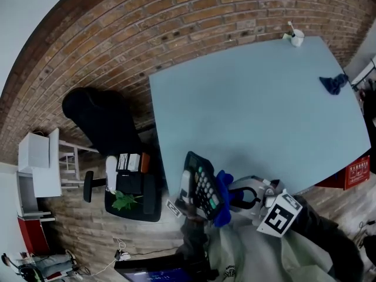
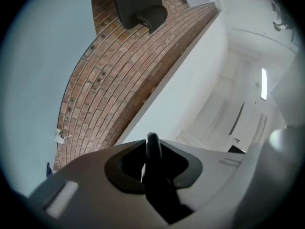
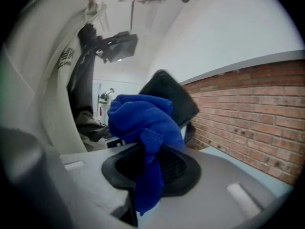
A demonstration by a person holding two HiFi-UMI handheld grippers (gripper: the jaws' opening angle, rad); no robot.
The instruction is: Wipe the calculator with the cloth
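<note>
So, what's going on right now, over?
Left gripper shut on calculator, held up. Right gripper shut on cloth, cloth against calculator. Nothing in the way.

Head view: the cloth [image 1: 222,200] covers the calculator's [image 1: 198,185] right edge and the fingers of the right gripper [image 1: 231,197]. The left gripper [image 1: 188,204] is mostly behind the calculator. Left gripper view: calculator edge-on, keys hidden. Far bench [image 1: 247,110] corner: white cup [image 1: 297,37], contents too small to tell.

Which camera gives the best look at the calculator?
The head view: the calculator shows its keys there, clamped in the left gripper, blue cloth alongside. The left gripper view shows only its thin dark edge; the right gripper view, a dark corner behind the cloth.
</note>
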